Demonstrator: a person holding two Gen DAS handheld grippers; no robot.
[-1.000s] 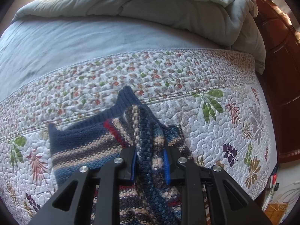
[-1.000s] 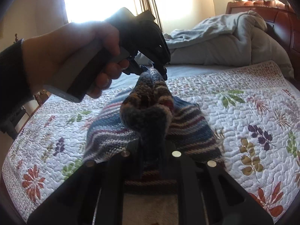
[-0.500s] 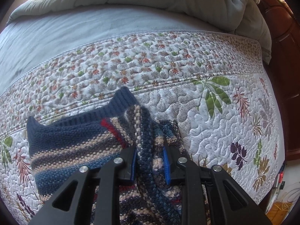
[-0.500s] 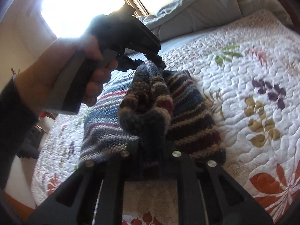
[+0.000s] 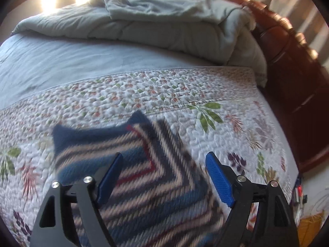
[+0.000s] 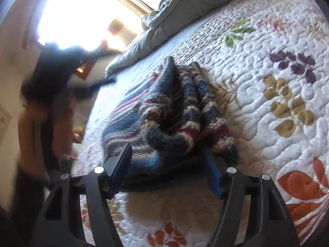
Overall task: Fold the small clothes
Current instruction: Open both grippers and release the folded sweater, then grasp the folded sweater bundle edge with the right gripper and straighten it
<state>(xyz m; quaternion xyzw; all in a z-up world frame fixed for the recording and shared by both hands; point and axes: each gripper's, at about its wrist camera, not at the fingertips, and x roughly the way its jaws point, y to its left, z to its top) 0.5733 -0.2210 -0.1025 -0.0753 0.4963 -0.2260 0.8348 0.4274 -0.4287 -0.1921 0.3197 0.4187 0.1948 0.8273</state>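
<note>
A small striped knit sweater (image 5: 144,175) in blue, beige and red lies on the floral quilt (image 5: 185,90). My left gripper (image 5: 164,160) is open above it, its blue pads apart with nothing between them. In the right wrist view the sweater (image 6: 170,111) lies bunched, one part folded over the rest. My right gripper (image 6: 166,150) is open, its jaws standing on either side of the sweater's near edge. The left gripper and the hand holding it (image 6: 55,72) show blurred at the left.
A grey-green duvet (image 5: 164,26) is heaped at the head of the bed by a dark wooden headboard (image 5: 292,65). A blue sheet (image 5: 72,63) lies beyond the quilt. A bright window (image 6: 82,14) is behind. The bed's right edge drops off to the floor (image 5: 312,212).
Both grippers have opened and let go of the sweater. The sweater now lies on the quilt. The left gripper has drawn back and up, blurred in motion.
</note>
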